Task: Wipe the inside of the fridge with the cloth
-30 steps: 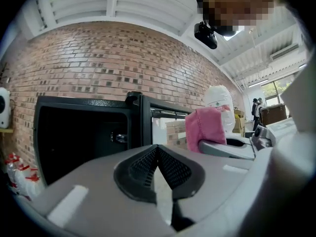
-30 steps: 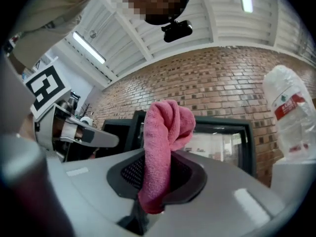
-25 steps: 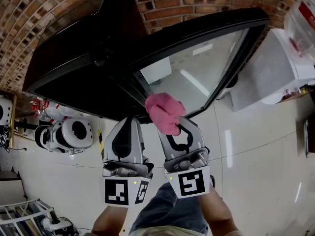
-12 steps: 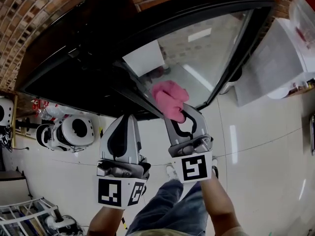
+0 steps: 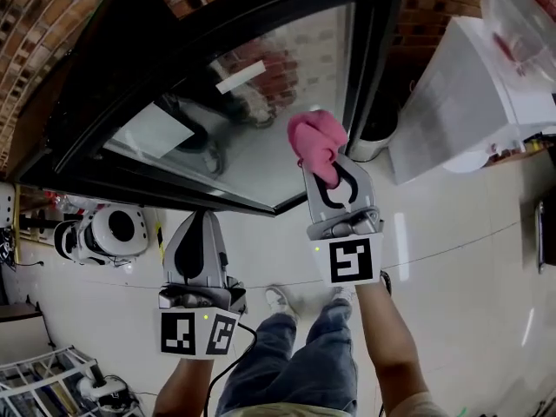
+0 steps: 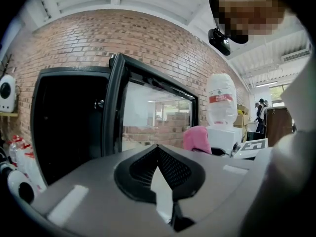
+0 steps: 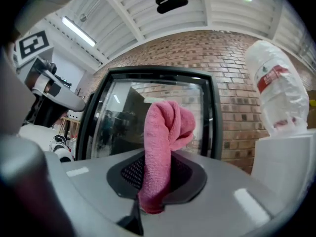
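The pink cloth [image 7: 165,132] is up in the air in front of the fridge [image 5: 82,129]. It is bunched and pinched at its lower end in the right tool [image 5: 328,174], whose jaws are clamped on it so that the loose part flops over above their tips. As far as I can judge it touches nothing else. It hangs just before the glass door [image 5: 261,102], not against the pane, and well short of the dark inside [image 6: 69,127]. The left tool [image 5: 198,233] hangs lower and off to the side above the pale floor [image 5: 452,259], jaws pressed together with nothing between them.

In the left gripper view the door stands swung out from the cabinet, with the black opening beside it, so the way in looks free. A water dispenser [image 5: 473,94] stands to the right of the fridge, by the brick wall [image 5: 52,16].

To my eye no wiping is under way here; this is the approach, cloth in hand and aimed at the fridge. The next move calls for the right tool to carry the cloth round the door's edge and into the opening. It then needs to press the floppy head against an inner surface and draw it across, firmly enough that the cloth meets the surface and not the jaw tips. The inside is too dark for me to make out any shelves.
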The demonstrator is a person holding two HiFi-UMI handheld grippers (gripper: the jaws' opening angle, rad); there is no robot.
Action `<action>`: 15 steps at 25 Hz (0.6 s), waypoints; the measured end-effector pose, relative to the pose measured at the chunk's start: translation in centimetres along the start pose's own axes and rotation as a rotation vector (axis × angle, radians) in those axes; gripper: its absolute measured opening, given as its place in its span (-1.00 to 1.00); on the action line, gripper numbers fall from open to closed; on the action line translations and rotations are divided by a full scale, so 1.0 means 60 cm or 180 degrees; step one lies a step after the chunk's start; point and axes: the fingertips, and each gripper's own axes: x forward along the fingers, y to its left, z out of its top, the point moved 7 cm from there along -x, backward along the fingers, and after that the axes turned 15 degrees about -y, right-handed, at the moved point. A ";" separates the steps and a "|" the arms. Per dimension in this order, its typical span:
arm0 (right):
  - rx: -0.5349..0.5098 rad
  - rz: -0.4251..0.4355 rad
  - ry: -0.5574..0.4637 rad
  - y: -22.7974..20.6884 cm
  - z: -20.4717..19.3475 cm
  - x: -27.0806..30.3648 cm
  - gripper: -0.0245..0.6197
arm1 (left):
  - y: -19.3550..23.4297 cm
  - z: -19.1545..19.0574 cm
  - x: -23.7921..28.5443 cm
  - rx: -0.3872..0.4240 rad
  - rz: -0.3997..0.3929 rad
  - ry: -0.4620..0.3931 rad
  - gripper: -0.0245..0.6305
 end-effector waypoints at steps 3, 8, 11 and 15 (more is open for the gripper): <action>0.0015 -0.0051 -0.0031 -0.057 -0.008 -0.005 -0.73 | -0.039 -0.011 0.011 0.0011 0.0061 0.0069 -0.90; -0.0011 -0.0162 0.0001 -0.128 -0.031 0.004 -0.73 | -0.060 -0.012 0.027 0.0048 0.0172 0.0112 -0.90; -0.0031 -0.0145 -0.0030 -0.134 -0.035 0.016 -0.73 | -0.051 -0.013 0.027 0.0058 0.0252 0.0140 -0.90; -0.0031 -0.0132 -0.0214 -0.114 -0.002 0.013 -0.73 | -0.048 -0.009 0.011 0.0086 0.0239 0.0156 -0.90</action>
